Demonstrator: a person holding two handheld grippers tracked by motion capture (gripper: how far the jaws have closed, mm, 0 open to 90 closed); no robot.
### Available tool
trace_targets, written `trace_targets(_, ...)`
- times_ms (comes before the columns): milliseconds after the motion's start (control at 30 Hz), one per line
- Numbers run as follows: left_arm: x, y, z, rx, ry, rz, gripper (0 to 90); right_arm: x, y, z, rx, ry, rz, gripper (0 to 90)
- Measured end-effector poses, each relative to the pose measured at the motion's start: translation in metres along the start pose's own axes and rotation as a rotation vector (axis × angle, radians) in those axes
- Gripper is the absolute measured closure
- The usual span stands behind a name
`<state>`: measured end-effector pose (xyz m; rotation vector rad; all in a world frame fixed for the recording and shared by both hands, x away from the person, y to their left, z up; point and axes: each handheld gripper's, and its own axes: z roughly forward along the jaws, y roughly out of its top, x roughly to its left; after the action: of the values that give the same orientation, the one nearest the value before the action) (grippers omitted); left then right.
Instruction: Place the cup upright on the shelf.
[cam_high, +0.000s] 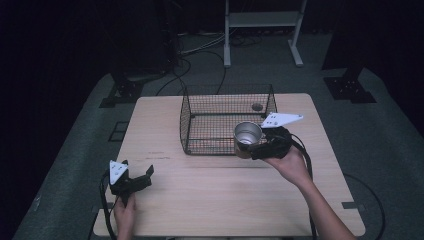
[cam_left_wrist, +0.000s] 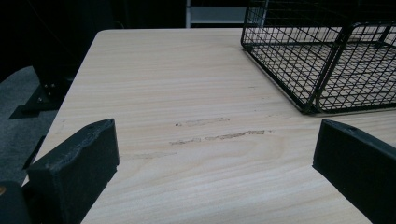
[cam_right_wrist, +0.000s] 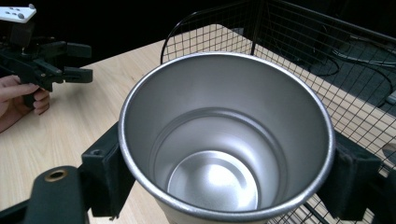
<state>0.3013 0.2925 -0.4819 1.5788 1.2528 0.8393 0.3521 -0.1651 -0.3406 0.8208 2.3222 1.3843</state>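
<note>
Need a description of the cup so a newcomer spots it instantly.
Start at the wooden table and find the black wire basket near its middle. At the basket's front right corner, the right gripper clamps a metal cup. It is the one shiny, round, open-topped thing there, and empty inside.

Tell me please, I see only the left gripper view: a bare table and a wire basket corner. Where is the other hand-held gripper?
Observer: In the high view the right hand-held gripper is at the front right corner of the wire basket, shut on a metal cup.
Operator: Is something inside the cup?
Observer: No. The right gripper view looks straight into the metal cup; it is empty and upright.
Operator: And my own jaws?
Observer: The left hand-held gripper is open near the table's front left corner, holding nothing.
</note>
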Motion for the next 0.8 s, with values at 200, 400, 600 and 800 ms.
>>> trace_targets(200, 0.0, 0.0, 0.0, 0.002, 0.0, 0.0, 0.0, -0.001, 0.009, 0.003, 0.003, 0.001, -0.006, 17.8)
trace_targets(400, 0.0, 0.0, 0.0, 0.001, 0.0, 0.001, 0.0, -0.002, 0.016, 0.006, -0.001, 0.001, -0.016, 17.8)
trace_targets(600, 0.0, 0.0, 0.0, -0.002, -0.001, -0.001, 0.0, -0.006, 0.029, 0.014, 0.006, 0.005, -0.02, 17.8)
trace_targets(800, 0.0, 0.0, 0.0, -0.002, -0.001, 0.001, 0.0, -0.012, 0.035, 0.02, 0.008, 0.004, -0.012, 17.8)
